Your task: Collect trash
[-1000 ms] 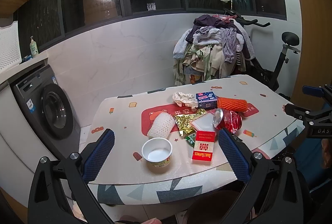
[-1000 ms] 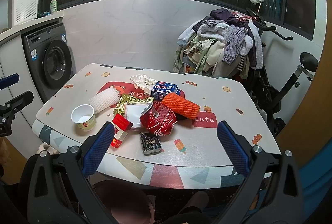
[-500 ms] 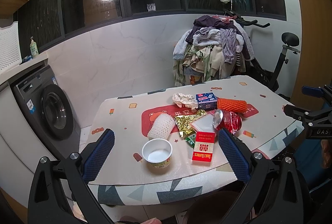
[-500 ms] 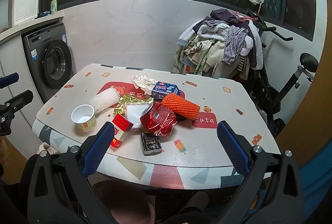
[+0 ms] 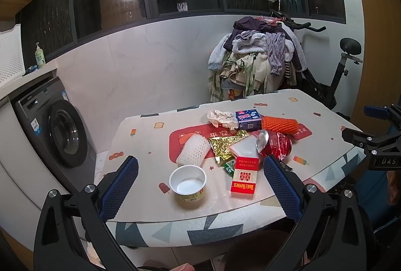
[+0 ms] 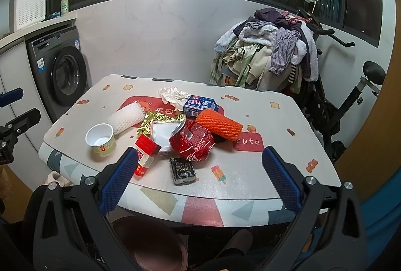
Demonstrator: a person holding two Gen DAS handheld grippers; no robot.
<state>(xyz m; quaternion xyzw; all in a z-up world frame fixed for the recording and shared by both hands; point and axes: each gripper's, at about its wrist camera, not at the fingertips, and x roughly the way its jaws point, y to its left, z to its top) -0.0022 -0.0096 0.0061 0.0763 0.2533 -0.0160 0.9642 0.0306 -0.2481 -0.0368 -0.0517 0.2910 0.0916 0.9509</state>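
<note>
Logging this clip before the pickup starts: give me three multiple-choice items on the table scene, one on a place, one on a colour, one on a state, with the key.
1. Where does the paper cup stand?
A. near the table's front edge
B. on the washing machine
C. on the blue box

2. What colour is the foam net beside the crushed can?
A. green
B. orange
C. black

3. How are the left tool and right tool?
A. both open and empty
B. both shut on trash
C. one holds the cup

Key: 1 A, it sits by the near rim; 2 B, it is plainly orange; 3 A, fingers spread wide, nothing between.
</note>
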